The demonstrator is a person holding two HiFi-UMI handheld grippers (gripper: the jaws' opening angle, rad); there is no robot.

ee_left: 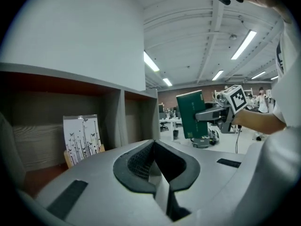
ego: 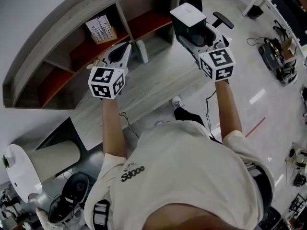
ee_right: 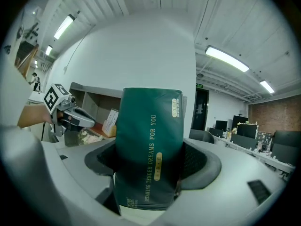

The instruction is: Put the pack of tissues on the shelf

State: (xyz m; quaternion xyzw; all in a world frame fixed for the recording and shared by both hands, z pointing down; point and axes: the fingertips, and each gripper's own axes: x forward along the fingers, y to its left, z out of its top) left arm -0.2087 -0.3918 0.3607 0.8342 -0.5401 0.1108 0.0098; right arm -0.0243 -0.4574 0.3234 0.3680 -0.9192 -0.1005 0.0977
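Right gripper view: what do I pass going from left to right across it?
left gripper → printed card → pack of tissues → dark doorway → monitors

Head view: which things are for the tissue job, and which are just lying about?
For the job:
tissue pack, held in the right gripper
shelf

Just lying about:
card in the shelf
fan on the floor
chair
left gripper, shut and empty
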